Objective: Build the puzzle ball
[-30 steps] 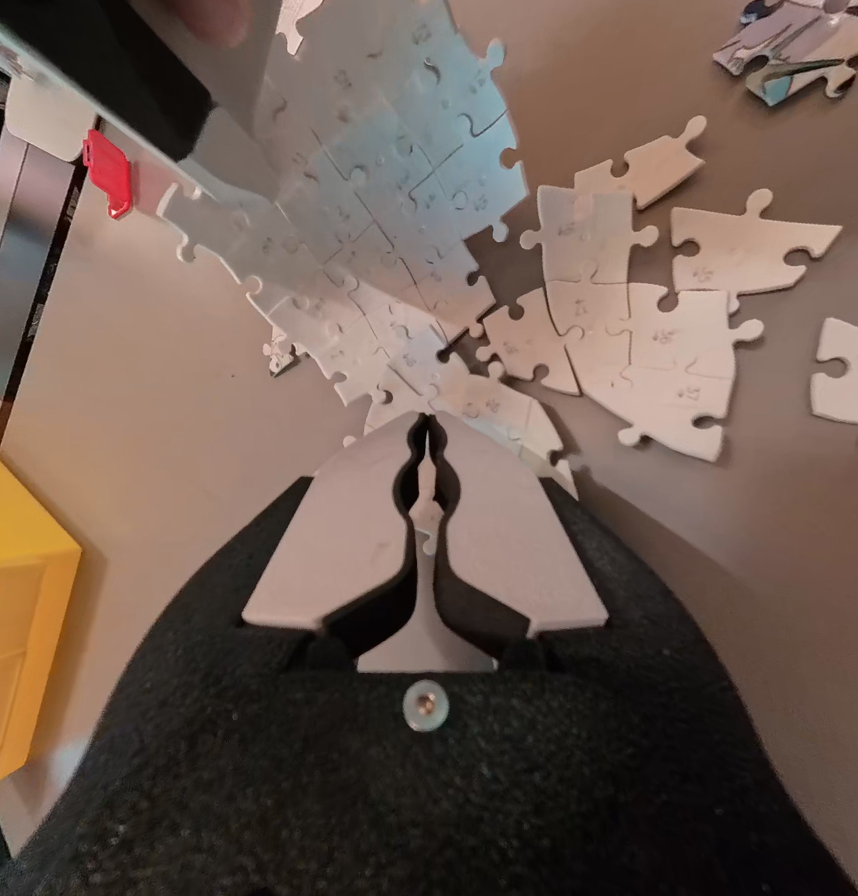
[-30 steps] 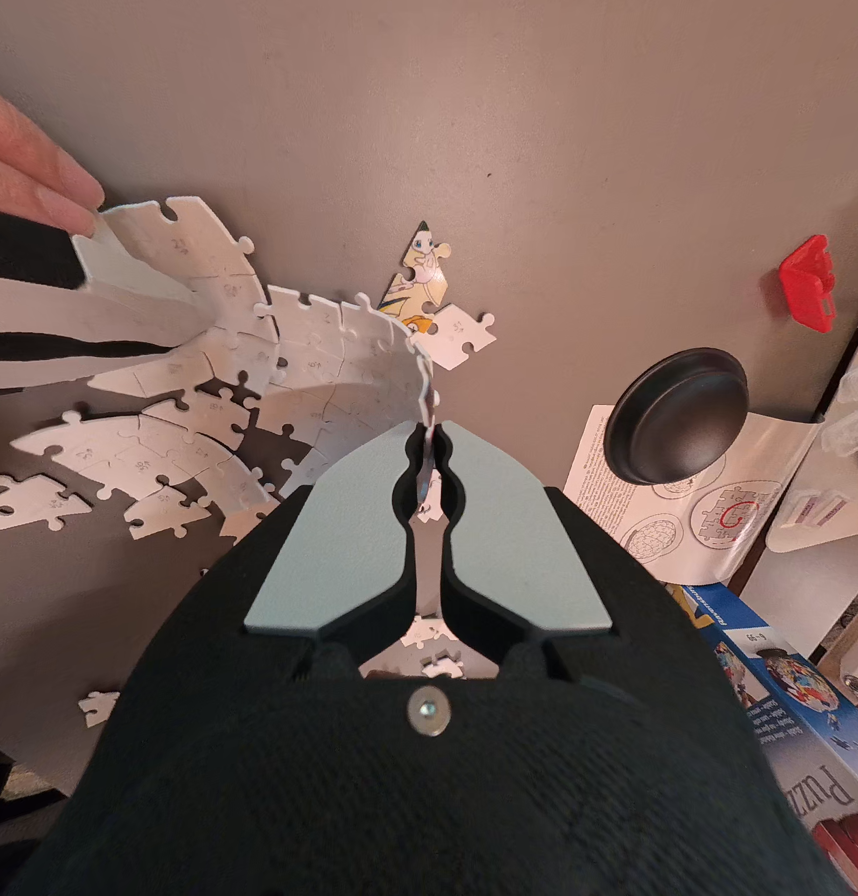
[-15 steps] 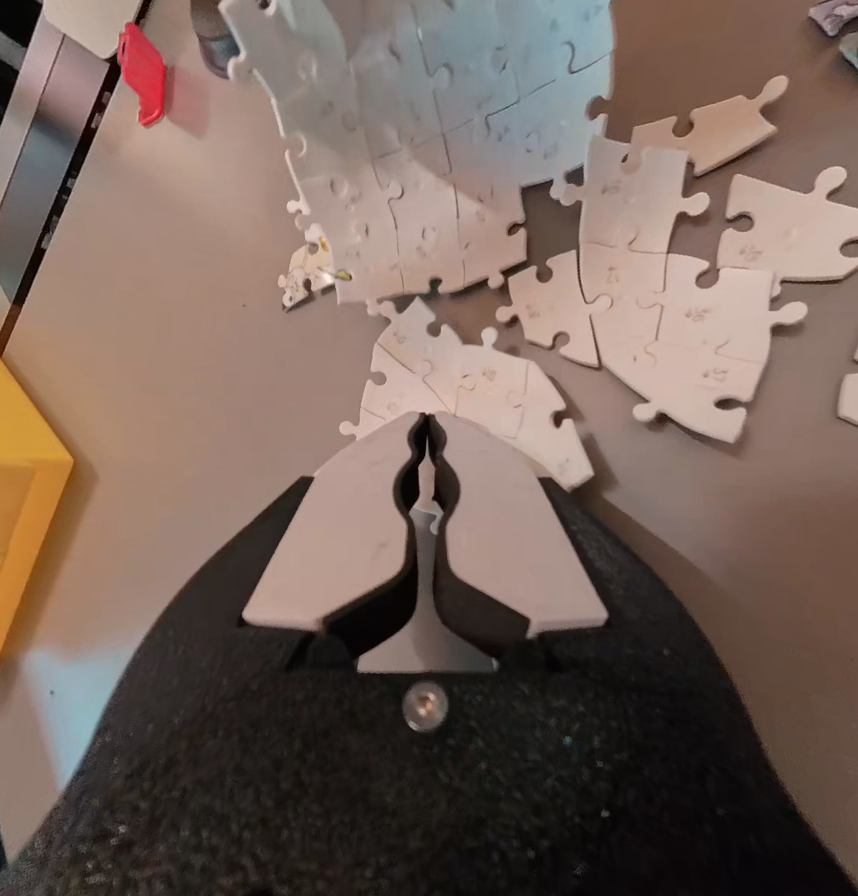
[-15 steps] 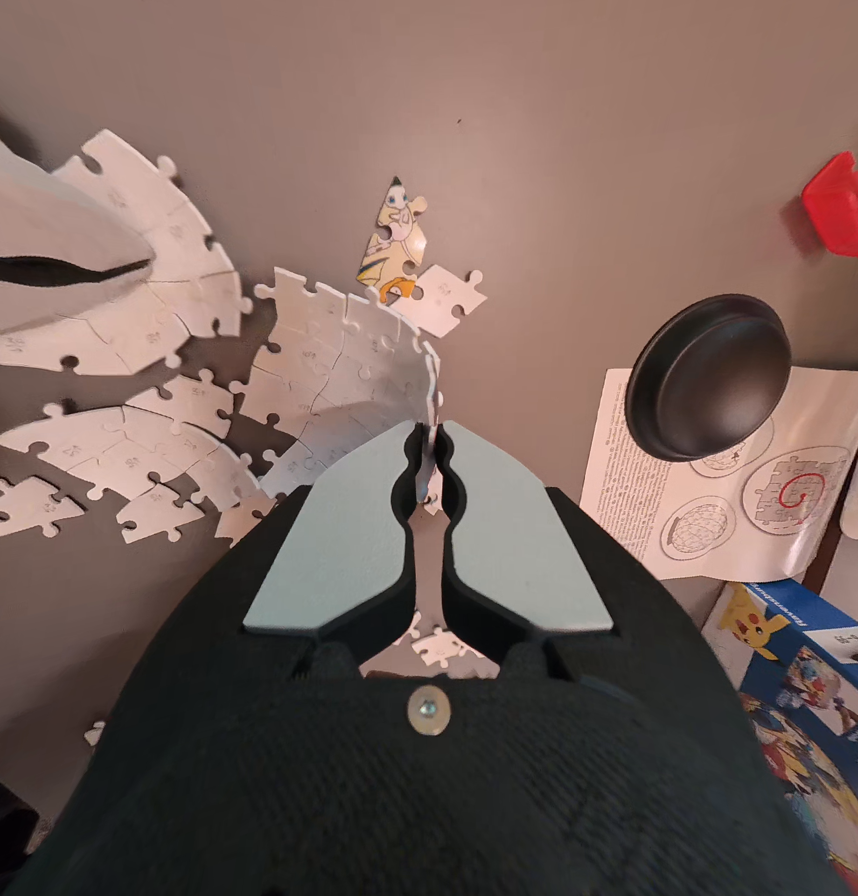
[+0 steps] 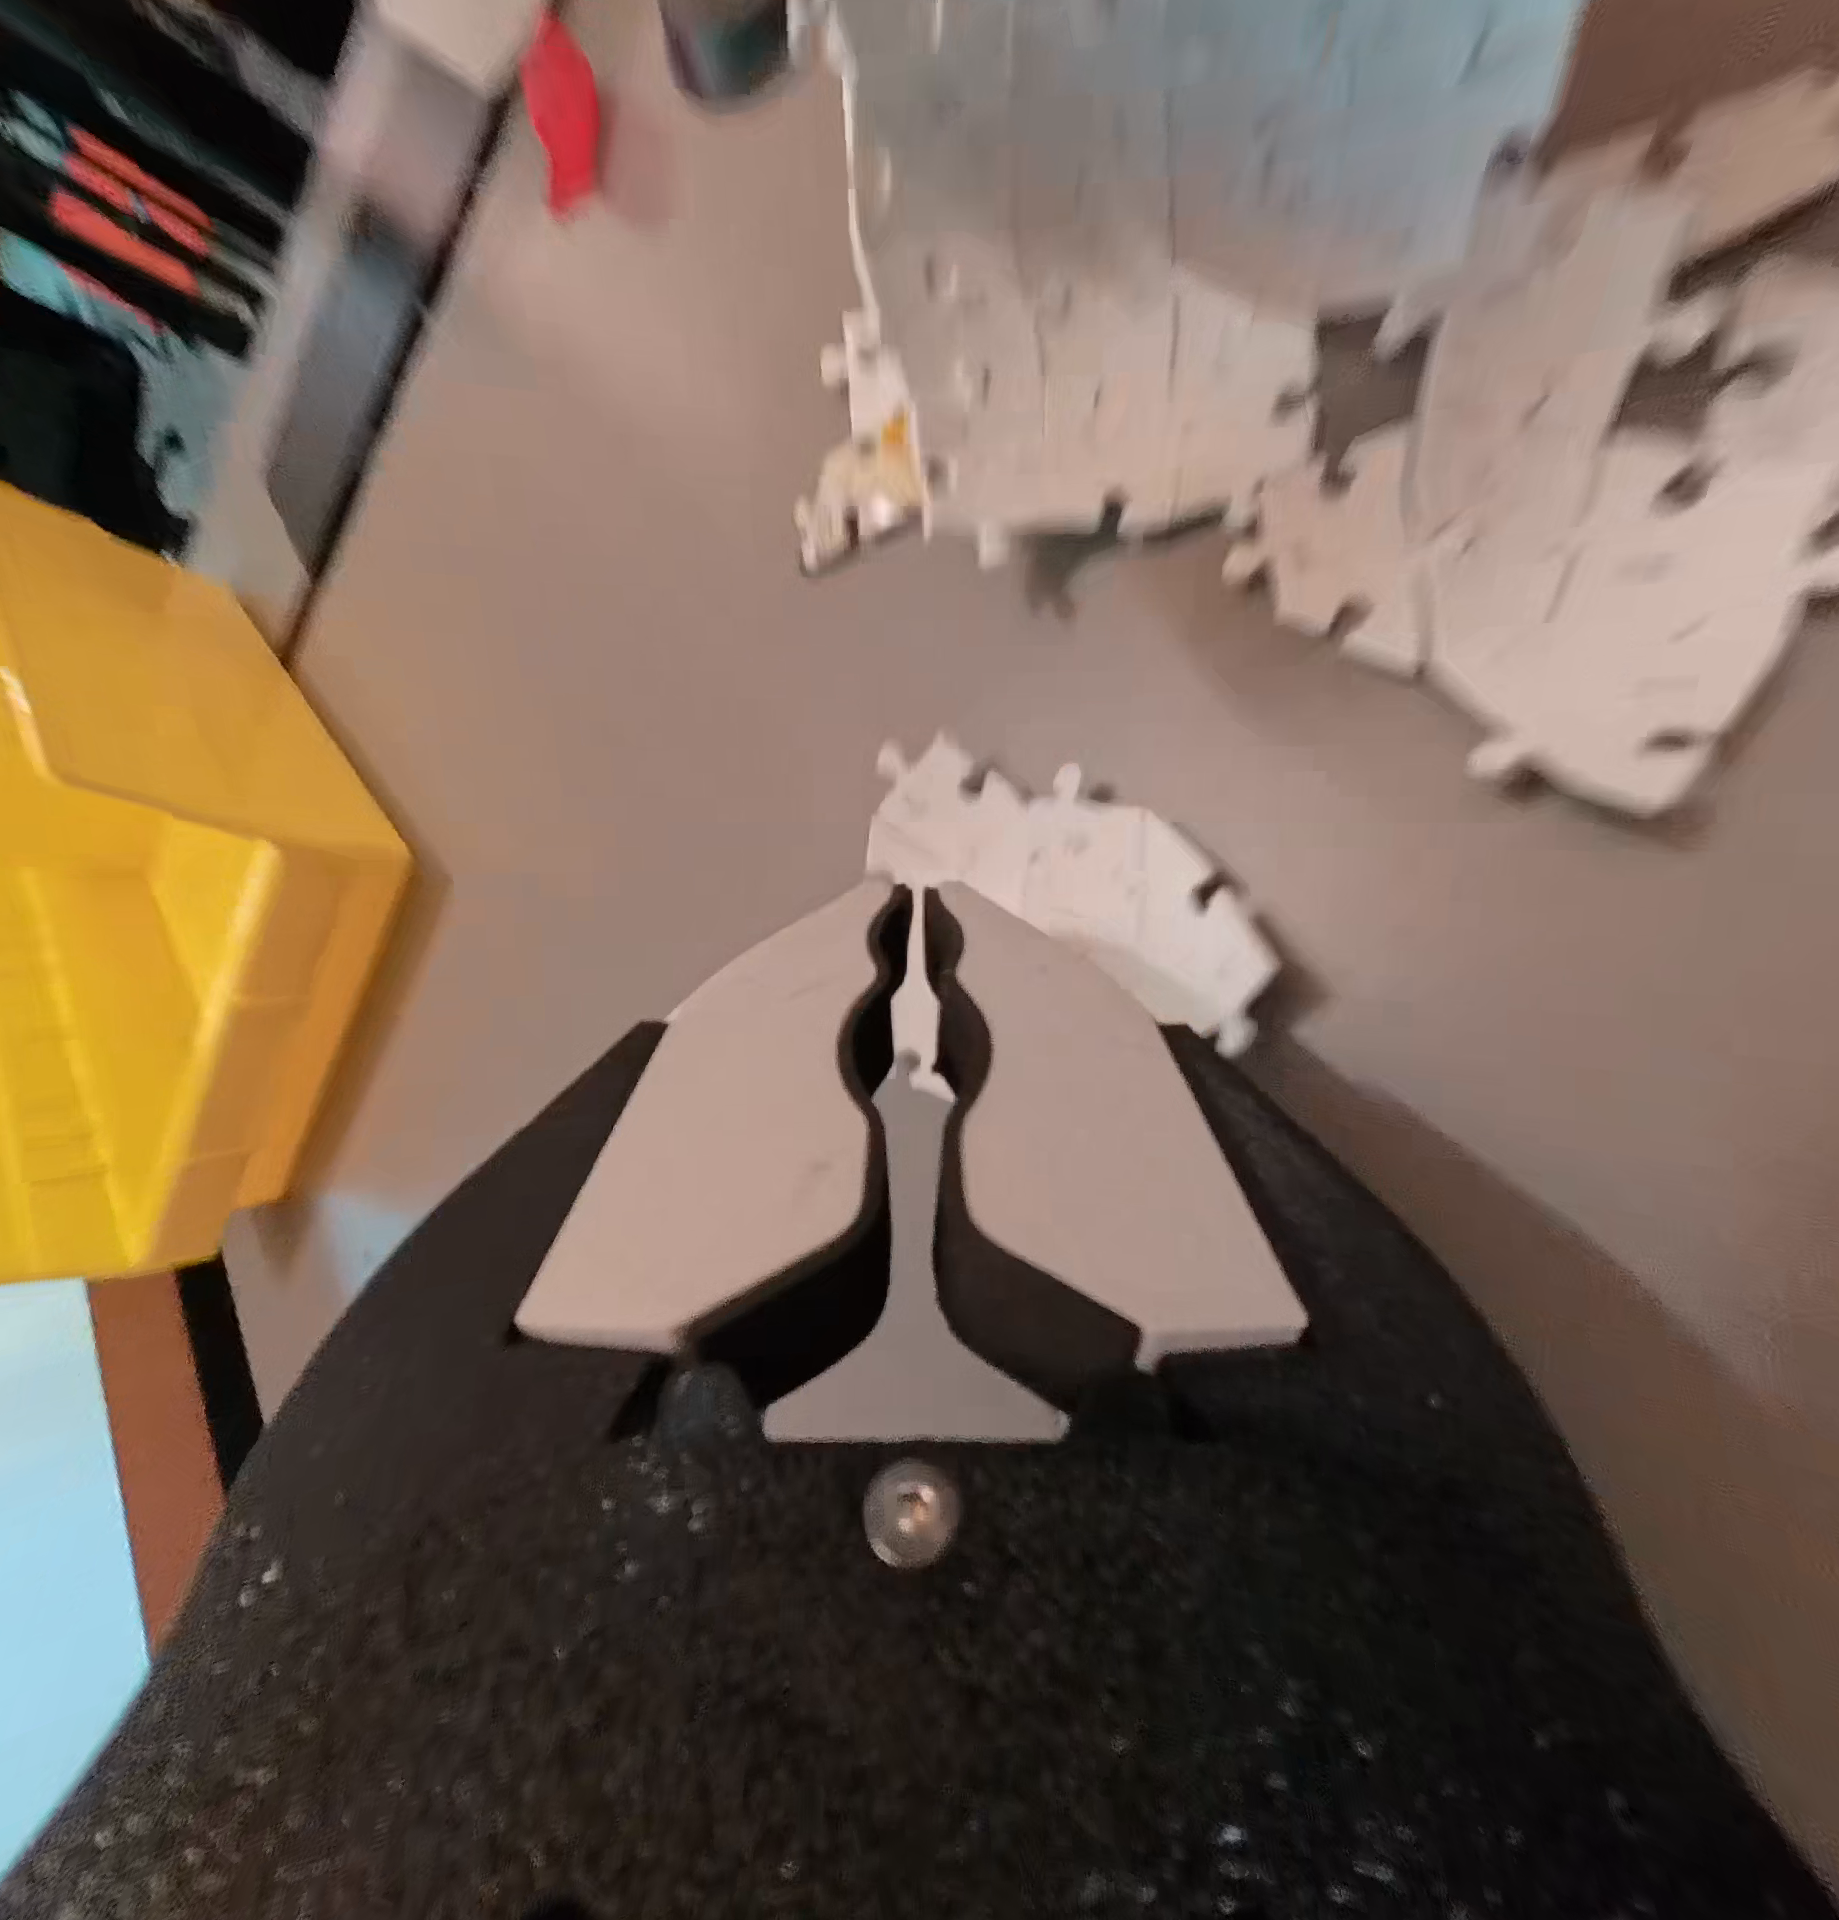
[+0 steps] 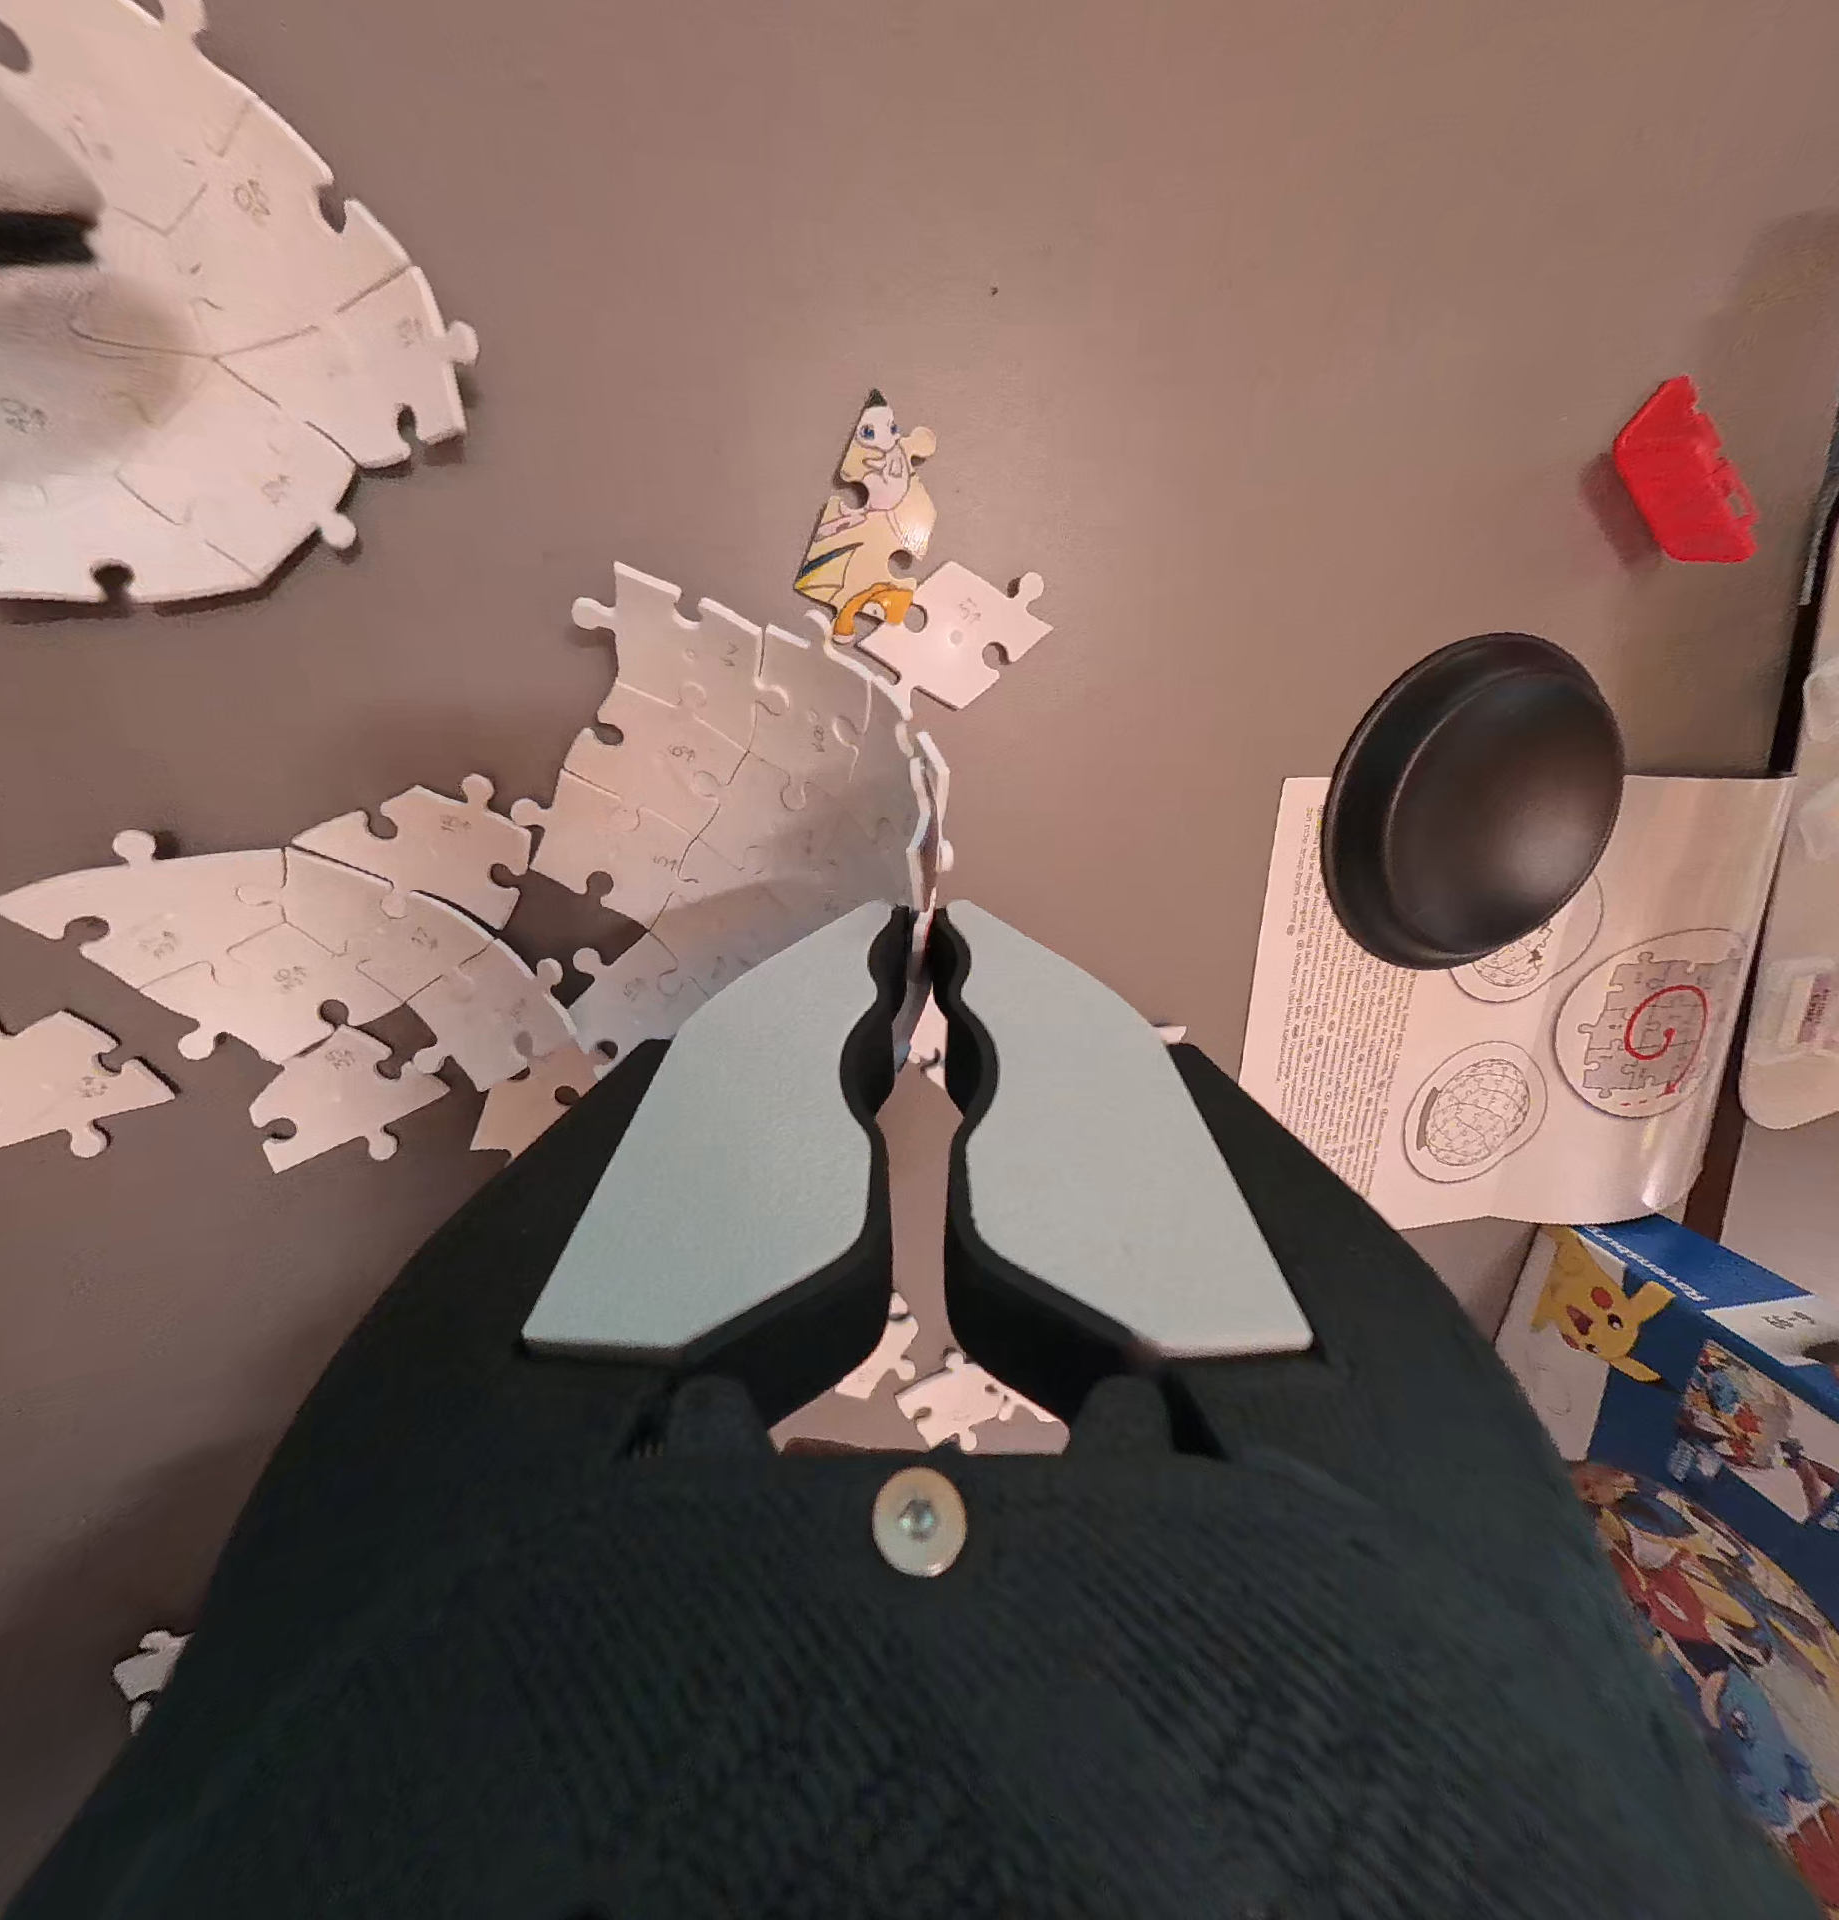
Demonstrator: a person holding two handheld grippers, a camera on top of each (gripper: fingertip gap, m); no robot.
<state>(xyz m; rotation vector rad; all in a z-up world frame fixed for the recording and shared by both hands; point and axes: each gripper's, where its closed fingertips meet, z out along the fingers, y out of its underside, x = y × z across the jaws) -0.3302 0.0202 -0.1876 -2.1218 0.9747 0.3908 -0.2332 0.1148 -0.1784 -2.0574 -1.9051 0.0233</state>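
My left gripper (image 5: 920, 909) is shut on the end of a short curved strip of white puzzle pieces (image 5: 1081, 883), held above the grey table. My right gripper (image 6: 923, 920) is shut on the rim of a bowl-shaped shell of joined white pieces (image 6: 728, 769). In the blurred left wrist view the shell (image 5: 1154, 260) is at the top, apart from the strip. In the right wrist view the strip (image 6: 250, 343) is at the upper left, far from the shell.
Flat groups of joined pieces (image 6: 302, 935) and loose pieces (image 6: 53, 1081) lie on the table (image 6: 1102, 260). A colourful piece (image 6: 879, 499), a black dome stand (image 6: 1476, 790) on an instruction sheet (image 6: 1341, 1070), a red clip (image 6: 1684, 488) and the puzzle box (image 6: 1725, 1455) are on the right. A yellow bin (image 5: 115, 935) stands left. Tip to tip, the grippers are about 15 cm apart.
The strip in my left gripper, earlier against the shell's edge, has come away from it and moved well off. The right gripper still holds the shell.
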